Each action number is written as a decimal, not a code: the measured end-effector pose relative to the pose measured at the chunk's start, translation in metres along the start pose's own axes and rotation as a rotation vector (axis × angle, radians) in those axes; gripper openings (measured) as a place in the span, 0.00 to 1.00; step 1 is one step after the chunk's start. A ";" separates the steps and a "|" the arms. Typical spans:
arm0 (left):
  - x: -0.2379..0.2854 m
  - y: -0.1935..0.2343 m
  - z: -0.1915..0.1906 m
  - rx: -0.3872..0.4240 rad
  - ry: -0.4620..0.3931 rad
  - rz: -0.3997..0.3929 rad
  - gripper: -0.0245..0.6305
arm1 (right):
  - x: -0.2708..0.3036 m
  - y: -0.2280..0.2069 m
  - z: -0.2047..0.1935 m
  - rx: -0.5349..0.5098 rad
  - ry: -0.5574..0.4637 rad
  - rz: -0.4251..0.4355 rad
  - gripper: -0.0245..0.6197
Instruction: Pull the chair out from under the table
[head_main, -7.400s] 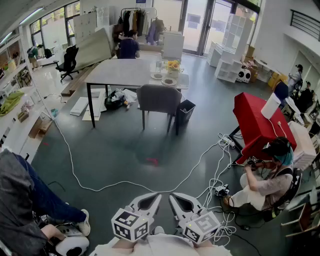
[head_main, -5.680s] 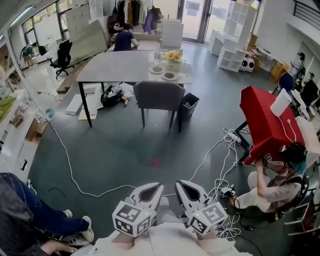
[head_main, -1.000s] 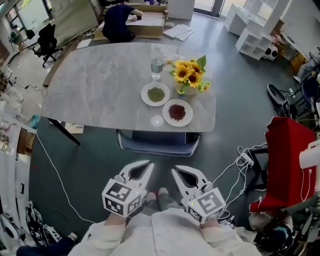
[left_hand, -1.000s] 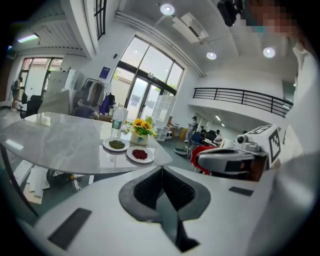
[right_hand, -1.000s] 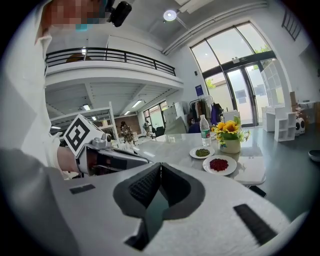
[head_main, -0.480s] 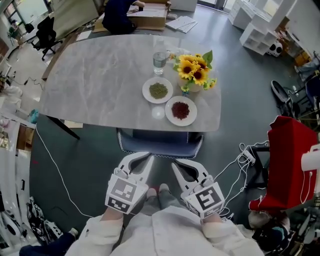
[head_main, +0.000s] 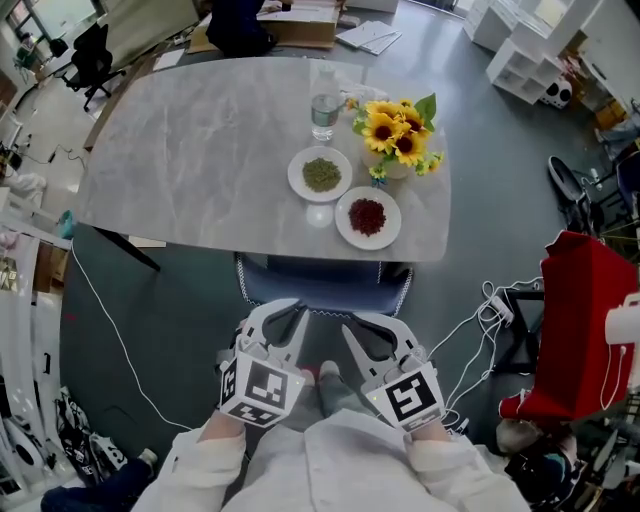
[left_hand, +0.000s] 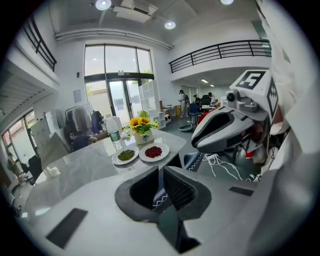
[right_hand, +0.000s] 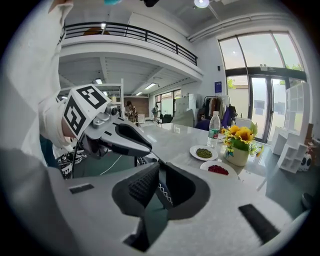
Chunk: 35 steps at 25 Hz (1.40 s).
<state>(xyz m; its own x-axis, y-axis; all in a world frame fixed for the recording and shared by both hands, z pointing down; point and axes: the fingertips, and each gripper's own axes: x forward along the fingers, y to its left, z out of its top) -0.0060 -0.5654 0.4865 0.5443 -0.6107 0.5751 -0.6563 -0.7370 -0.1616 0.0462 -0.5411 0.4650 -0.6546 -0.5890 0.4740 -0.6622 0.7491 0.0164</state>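
Observation:
The blue-grey chair (head_main: 322, 285) with white zigzag stitching is tucked under the near edge of the grey marble table (head_main: 200, 150); only its back's top edge shows. My left gripper (head_main: 296, 306) is shut and empty, its tip right at the chair back's edge; contact cannot be told. My right gripper (head_main: 348, 328) is shut and empty, slightly short of the chair. In the left gripper view the left gripper's (left_hand: 161, 179) jaws are together, with the chair's stitching (left_hand: 159, 199) behind them. In the right gripper view the right gripper (right_hand: 159, 181) is the same, the chair (right_hand: 164, 192) just beyond.
On the table stand a plate of green stuff (head_main: 320, 173), a plate of red stuff (head_main: 368, 216), a vase of sunflowers (head_main: 398, 135) and a water bottle (head_main: 325, 105). Cables (head_main: 480, 330) lie on the floor at right beside a red object (head_main: 580, 330). A white cable (head_main: 110, 340) runs at left.
I have walked from across the room up to the table. In the last second both grippers moved forward and down toward the chair back, the left one rolling. Both stayed shut.

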 end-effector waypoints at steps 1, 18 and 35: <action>0.001 -0.001 -0.002 0.011 0.009 -0.004 0.07 | 0.001 0.000 -0.002 -0.019 0.014 0.002 0.05; 0.030 -0.012 -0.048 0.226 0.190 -0.122 0.26 | 0.032 -0.001 -0.051 -0.296 0.226 0.039 0.25; 0.047 -0.012 -0.070 0.374 0.319 -0.143 0.31 | 0.057 -0.008 -0.083 -0.543 0.396 0.083 0.28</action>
<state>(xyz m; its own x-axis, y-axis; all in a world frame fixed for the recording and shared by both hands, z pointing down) -0.0087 -0.5655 0.5715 0.3905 -0.4201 0.8192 -0.3233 -0.8957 -0.3052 0.0440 -0.5553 0.5645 -0.4437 -0.4453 0.7777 -0.2708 0.8939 0.3573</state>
